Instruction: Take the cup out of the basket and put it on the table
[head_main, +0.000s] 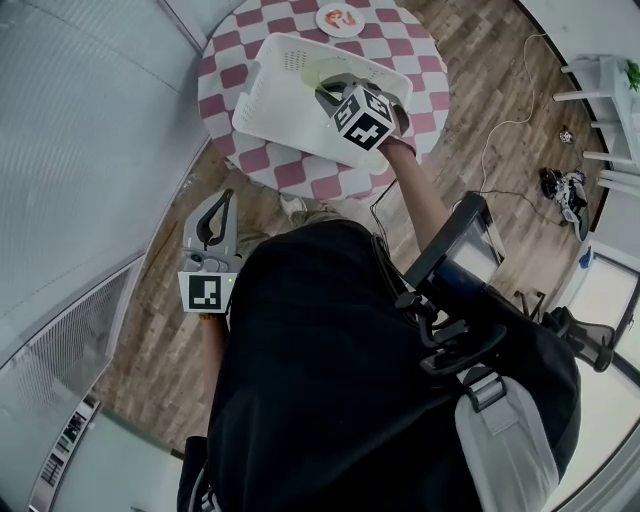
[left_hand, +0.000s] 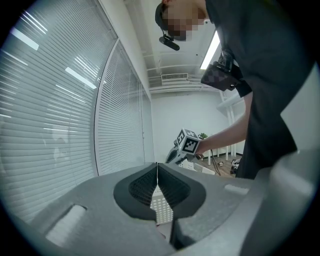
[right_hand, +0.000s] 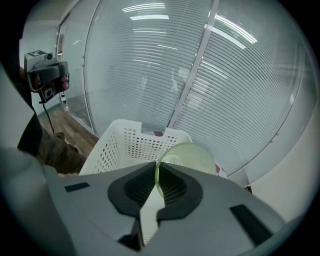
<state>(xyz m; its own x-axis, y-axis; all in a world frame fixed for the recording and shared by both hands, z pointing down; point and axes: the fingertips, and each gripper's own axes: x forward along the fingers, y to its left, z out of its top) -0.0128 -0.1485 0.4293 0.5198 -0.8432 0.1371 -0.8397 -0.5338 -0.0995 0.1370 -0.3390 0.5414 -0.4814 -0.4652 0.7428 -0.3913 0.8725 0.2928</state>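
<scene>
Bright, even daylight through window blinds (right_hand: 200, 75); fisheye bending, dark vignetted corners.

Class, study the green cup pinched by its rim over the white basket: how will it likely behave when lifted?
The cup looks thin and translucent, so probably light plastic. Pinched at the rim alone by the right gripper, it may pivot or slip between the fingers. Being round, it would likely roll if laid sideways on the table.

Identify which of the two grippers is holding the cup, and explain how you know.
The right gripper: its jaws pinch the pale green cup by its rim over the white basket. The left gripper is shut on nothing, held away from the table.
</scene>
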